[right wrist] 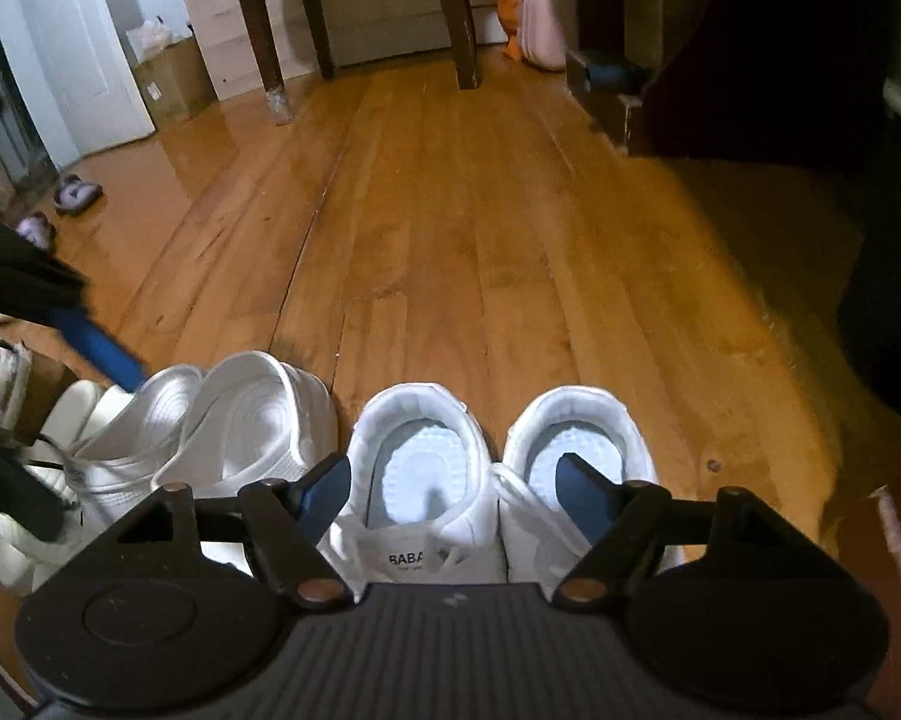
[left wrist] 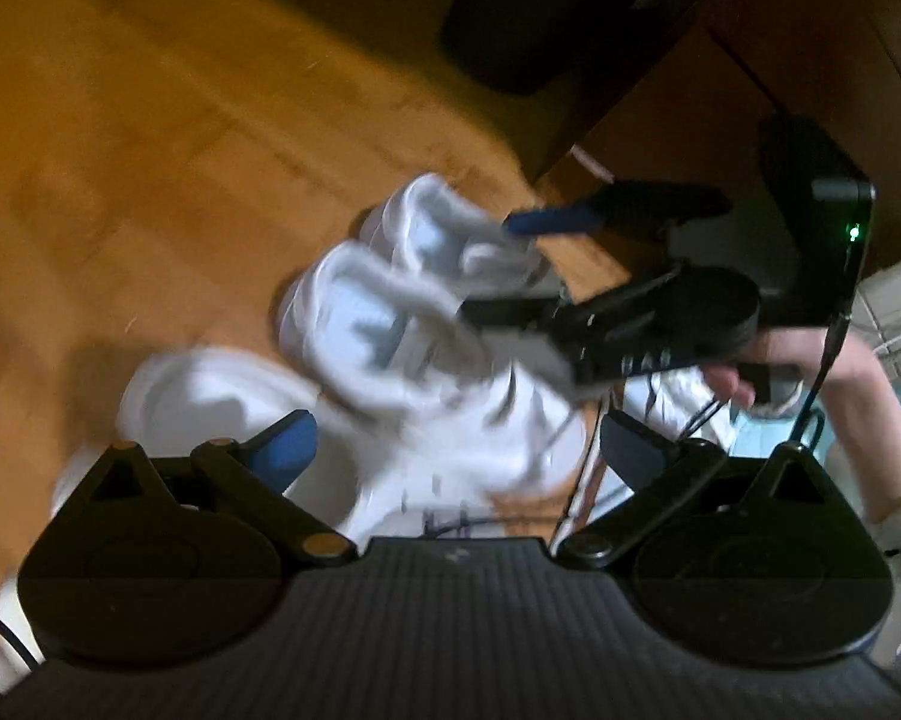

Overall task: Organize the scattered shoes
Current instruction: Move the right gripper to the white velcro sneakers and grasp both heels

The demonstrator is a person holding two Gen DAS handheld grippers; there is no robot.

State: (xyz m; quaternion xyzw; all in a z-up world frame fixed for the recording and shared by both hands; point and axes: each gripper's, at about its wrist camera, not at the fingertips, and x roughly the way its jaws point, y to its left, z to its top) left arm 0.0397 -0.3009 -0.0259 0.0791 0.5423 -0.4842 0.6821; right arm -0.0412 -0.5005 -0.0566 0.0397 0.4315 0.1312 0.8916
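So the right gripper (right wrist: 450, 498) had its jaws spread wide over a pair of white sneakers, one blue pad on the outer side of the left sneaker (right wrist: 417, 474) and the other dipping over the opening of the right sneaker (right wrist: 576, 462). Nothing looked squeezed, the pads weren't pressing on anything that I could see. The pair sat neatly side by side on the wood floor (right wrist: 450, 210), heels away from the camera.

Just left of them lay two more white shoes tipped on their sides, soles (right wrist: 252, 420) showing. The left gripper (left wrist: 456, 444) hung over that pile, jaws also apart, nothing held as far as I could tell, though its view was badly smeared, so take that with salt.

What I'd have worried about:
- The two grippers were really close together. From the left wrist view the right gripper (left wrist: 498, 264) sat right above the sneakers, so a careless swing could knock them into each other.
- A loose lace (left wrist: 564, 438) lay right by the left gripper's pad, an easy snag that would drag a shoe along.
- Closing the right gripper as it stood would probably catch only one wall of one sneaker and shove the tidy pair apart.
- There were also a couple of purple slippers (right wrist: 75, 192) way off near the door, easy to forget.
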